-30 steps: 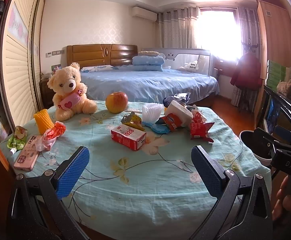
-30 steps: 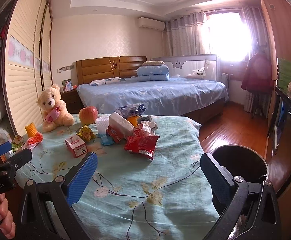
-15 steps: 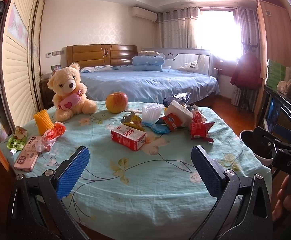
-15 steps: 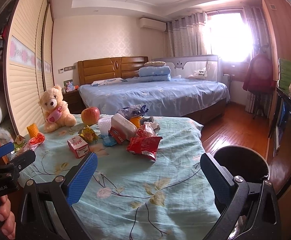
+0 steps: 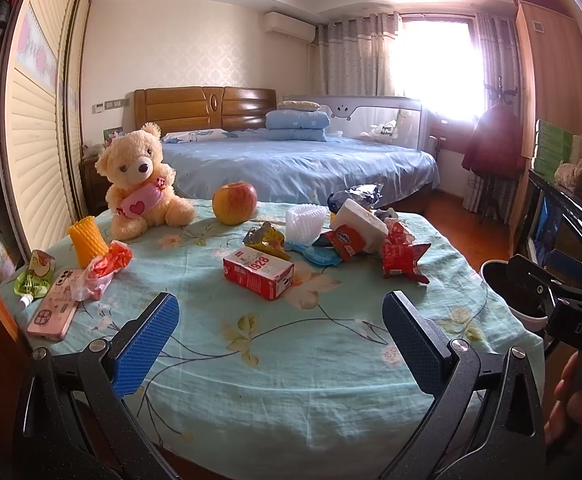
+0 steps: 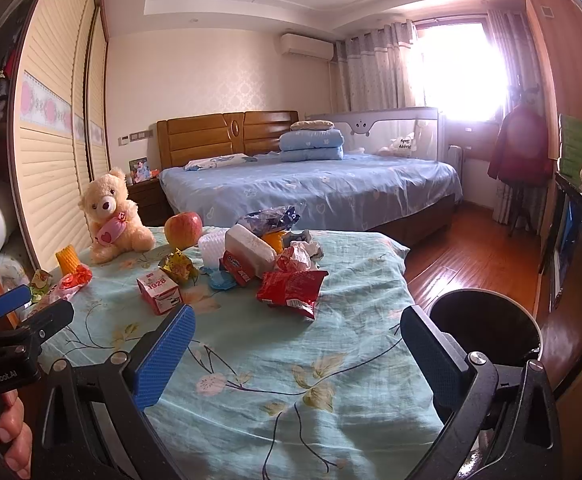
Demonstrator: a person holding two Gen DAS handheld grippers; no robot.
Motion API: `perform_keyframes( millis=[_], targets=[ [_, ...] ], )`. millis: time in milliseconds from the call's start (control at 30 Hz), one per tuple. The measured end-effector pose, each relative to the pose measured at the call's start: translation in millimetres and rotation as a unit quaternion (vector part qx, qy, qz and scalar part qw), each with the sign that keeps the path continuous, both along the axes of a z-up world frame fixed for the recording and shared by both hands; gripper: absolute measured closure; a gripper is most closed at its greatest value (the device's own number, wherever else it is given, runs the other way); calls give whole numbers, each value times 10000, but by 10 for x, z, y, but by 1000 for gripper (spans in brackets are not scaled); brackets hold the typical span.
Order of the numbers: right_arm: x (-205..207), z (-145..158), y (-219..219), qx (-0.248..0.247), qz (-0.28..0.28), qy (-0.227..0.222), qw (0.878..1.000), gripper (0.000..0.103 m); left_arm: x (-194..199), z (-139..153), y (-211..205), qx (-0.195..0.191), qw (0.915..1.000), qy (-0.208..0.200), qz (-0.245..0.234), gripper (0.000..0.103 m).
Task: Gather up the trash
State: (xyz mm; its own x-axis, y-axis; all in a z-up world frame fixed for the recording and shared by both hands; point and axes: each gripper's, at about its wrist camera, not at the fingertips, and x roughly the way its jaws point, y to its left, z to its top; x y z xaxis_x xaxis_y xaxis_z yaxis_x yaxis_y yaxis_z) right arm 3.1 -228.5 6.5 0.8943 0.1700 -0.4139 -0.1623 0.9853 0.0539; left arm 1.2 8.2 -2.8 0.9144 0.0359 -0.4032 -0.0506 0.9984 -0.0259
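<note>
Trash lies on a table with a light blue flowered cloth (image 5: 291, 344): a red "1928" carton (image 5: 258, 271) (image 6: 158, 287), a red snack bag (image 5: 403, 260) (image 6: 291, 286), a gold wrapper (image 5: 265, 236), a white foam block (image 5: 358, 220) and a white foam net (image 5: 305, 220). A black bin (image 6: 487, 320) stands right of the table. My left gripper (image 5: 279, 344) is open and empty above the near table edge. My right gripper (image 6: 297, 356) is open and empty, between table and bin.
A teddy bear (image 5: 141, 180), an apple (image 5: 235, 203), a yellow foam sleeve (image 5: 87, 240), a pink phone (image 5: 53, 310) and a green pouch (image 5: 35, 278) sit on the table's left. A blue bed (image 5: 299, 164) stands behind. A dark cabinet (image 6: 579, 264) is right.
The right wrist view has shifted slightly, so the table items sit a little further right. The left gripper has not moved. Both stay open.
</note>
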Motion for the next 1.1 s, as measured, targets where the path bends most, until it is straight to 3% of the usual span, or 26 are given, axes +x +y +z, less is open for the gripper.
perform_keyframes(
  millis=[667,1100],
  targets=[
    [28,-23,24,80,58,90,9999,0,19,-57,15,-61,9999,97,-4,0],
    [606,-295,88,130,333,970,9946,0,684,-409,145,-88,9948,1006,139,0]
  ],
)
